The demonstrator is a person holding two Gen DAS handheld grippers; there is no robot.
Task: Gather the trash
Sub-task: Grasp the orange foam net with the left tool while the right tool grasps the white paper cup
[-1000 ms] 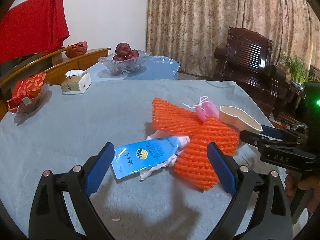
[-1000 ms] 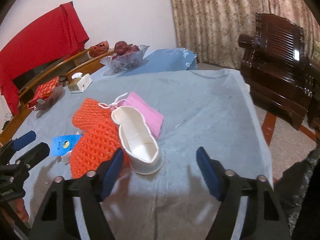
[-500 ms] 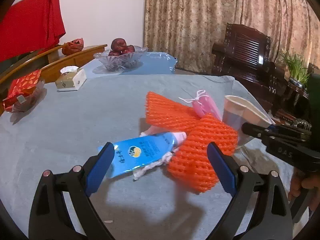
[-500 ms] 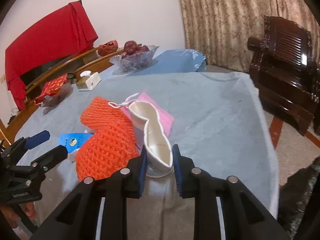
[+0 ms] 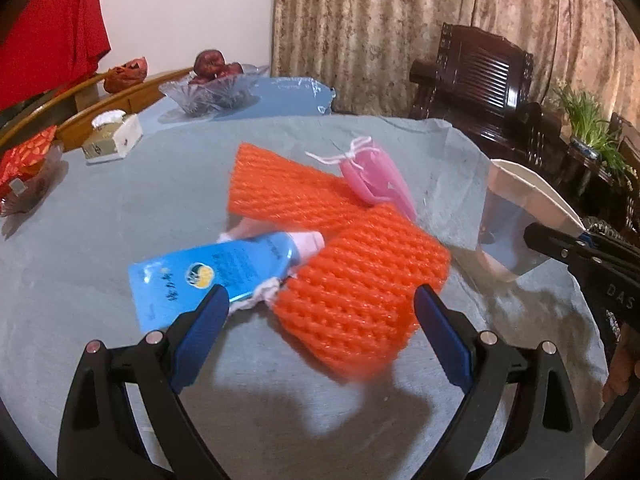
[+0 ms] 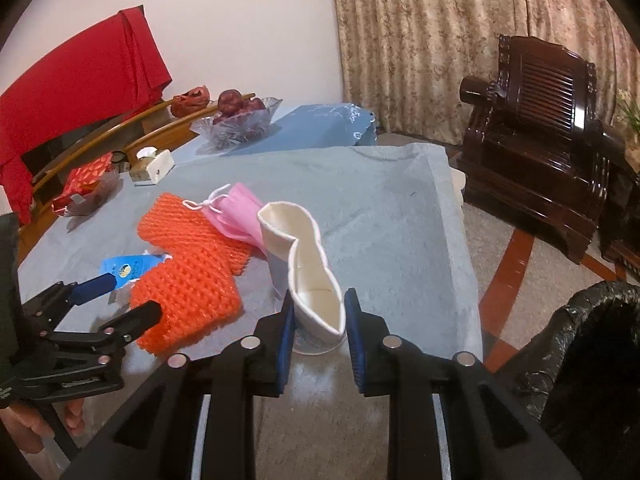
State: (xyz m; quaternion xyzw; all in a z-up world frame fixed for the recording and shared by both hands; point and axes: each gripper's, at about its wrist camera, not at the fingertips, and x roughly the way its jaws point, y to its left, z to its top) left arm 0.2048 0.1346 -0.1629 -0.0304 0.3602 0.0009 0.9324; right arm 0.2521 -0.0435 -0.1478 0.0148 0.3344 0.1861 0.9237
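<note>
My right gripper [image 6: 320,304] is shut on a white paper cup [image 6: 304,248], squeezed flat between the pads; the cup [image 5: 516,208] also shows at the right of the left wrist view. My left gripper [image 5: 320,300] is open, its fingers straddling the near orange foam net [image 5: 352,288] just above the table. A blue pouch [image 5: 208,272] lies partly under that net, by the left finger. A second orange net [image 5: 288,196] and a pink face mask [image 5: 376,176] lie behind. The right wrist view shows the left gripper [image 6: 130,296] beside the net [image 6: 188,288].
A grey cloth covers the table [image 5: 100,208]. At the far side stand a glass fruit bowl [image 5: 212,88], a tissue box [image 5: 112,140] and a red packet [image 5: 24,156]. A black trash bag [image 6: 592,340] stands on the floor at right, near a dark wooden armchair [image 6: 540,120].
My right gripper closed on the paper cup, crushing it flat, and has tipped it up. My left gripper moved forward and down, now straddling the near orange net.
</note>
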